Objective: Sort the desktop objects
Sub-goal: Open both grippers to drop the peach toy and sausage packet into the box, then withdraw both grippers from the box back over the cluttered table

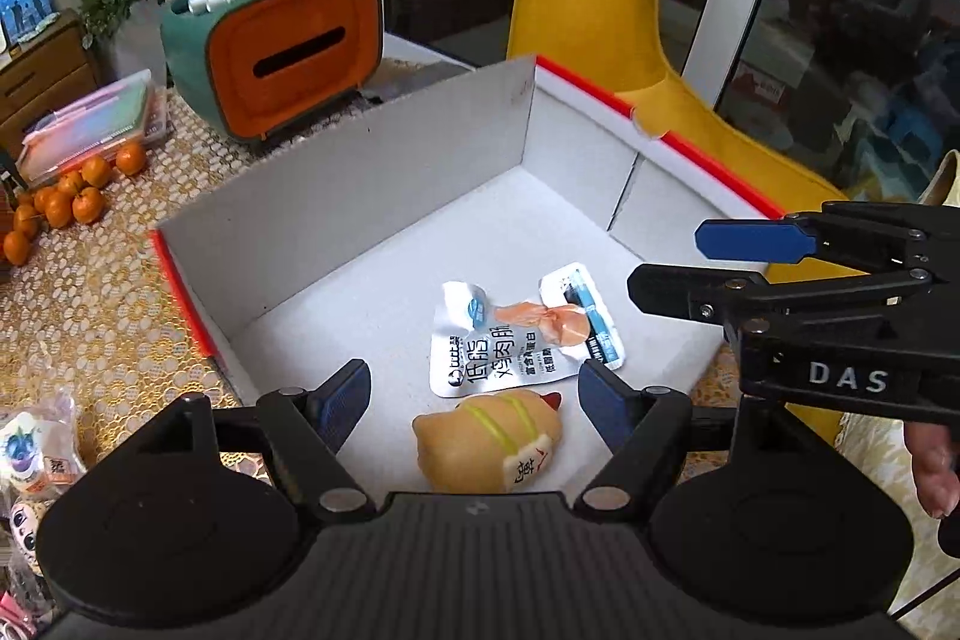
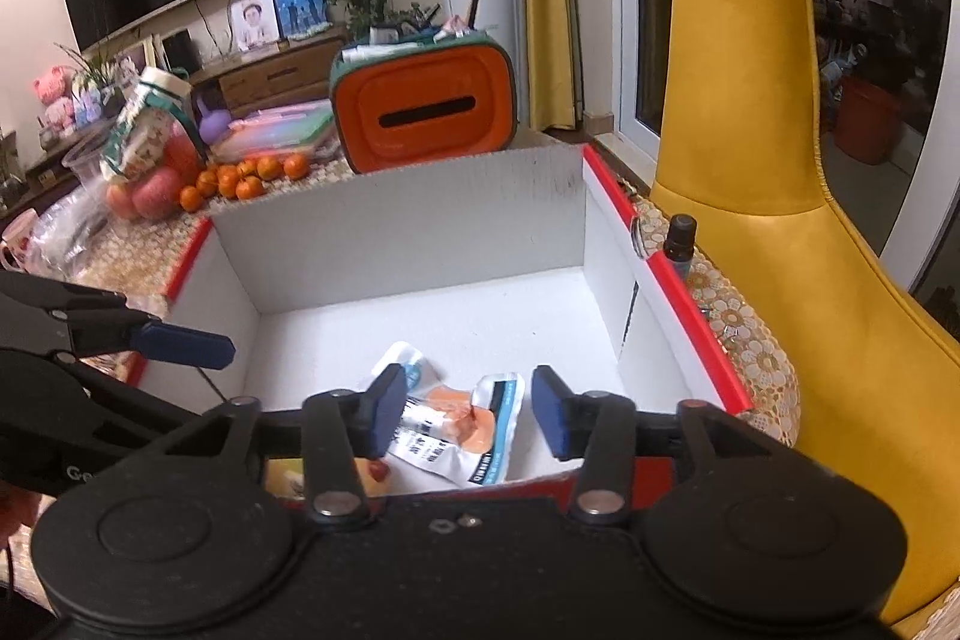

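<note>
Grippers hang over an open cardboard box (image 1: 384, 172) with red edges. Left gripper (image 1: 474, 400) has its blue pads spread wide with nothing between them; directly under and just ahead of them, on the white box floor, lies a tan toy (image 1: 489, 439) with green stripes. Just beyond the toy, touching or nearly touching it, lies a silver snack packet (image 1: 501, 346), flat, printed side up. Right gripper (image 2: 465, 412) has its jaws parted about halfway, gripping nothing; the snack packet (image 2: 450, 436) lies below the gap between its pads, and a bit of the toy (image 2: 375, 478) shows by its left finger. From the left camera the right gripper (image 1: 678, 262) reaches in from the right side, above the box's near right wall.

Beyond the box from both tools stands an orange and green tissue holder (image 1: 282, 46). Ahead and to the left, small oranges (image 1: 66, 202) sit on the lace tablecloth (image 1: 90, 292). To the right of the box rises a yellow chair (image 2: 738, 160), and a small dark bottle (image 2: 681, 244) stands just outside the right wall.
</note>
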`<state>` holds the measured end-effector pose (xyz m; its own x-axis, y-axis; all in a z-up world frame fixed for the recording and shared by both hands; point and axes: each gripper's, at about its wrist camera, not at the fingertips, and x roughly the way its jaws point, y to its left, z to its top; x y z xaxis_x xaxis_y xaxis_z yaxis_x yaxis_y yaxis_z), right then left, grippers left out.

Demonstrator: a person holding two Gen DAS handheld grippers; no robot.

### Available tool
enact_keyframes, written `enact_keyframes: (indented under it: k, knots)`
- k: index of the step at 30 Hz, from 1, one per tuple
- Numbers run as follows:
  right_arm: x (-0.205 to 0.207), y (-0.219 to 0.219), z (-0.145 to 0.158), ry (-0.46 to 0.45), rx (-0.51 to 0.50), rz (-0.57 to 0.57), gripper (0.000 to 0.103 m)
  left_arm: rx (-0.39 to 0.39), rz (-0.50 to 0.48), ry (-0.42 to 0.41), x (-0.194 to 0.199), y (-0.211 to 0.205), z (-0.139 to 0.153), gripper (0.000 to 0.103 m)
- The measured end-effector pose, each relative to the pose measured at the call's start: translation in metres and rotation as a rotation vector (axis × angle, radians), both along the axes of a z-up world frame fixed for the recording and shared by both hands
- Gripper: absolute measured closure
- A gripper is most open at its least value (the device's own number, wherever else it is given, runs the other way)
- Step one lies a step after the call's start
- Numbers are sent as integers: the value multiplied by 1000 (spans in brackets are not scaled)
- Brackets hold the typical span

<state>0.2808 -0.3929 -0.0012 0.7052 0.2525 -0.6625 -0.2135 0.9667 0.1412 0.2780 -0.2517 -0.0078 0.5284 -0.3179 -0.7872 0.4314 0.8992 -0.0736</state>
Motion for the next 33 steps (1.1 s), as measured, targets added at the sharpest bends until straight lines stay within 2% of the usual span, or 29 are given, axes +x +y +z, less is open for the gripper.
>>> enact_keyframes:
  k: [5,8,11,26,33]
  knots:
    - [-15,3,18,-43,21,18,38,-35,12,-26,-16,12,13,27]
    - [-23,7,27,-66,21,31,35,-45,16,-49,-27,19,21,27]
    - [-32,12,35,-86,25,47,32,-55,25,-71,-38,29,27,22]
    - [-64,51,58,-145,59,102,16,-96,87,-139,-89,94,46,20]
    - [-77,75,64,-159,62,136,14,-99,135,-187,-116,127,53,20]
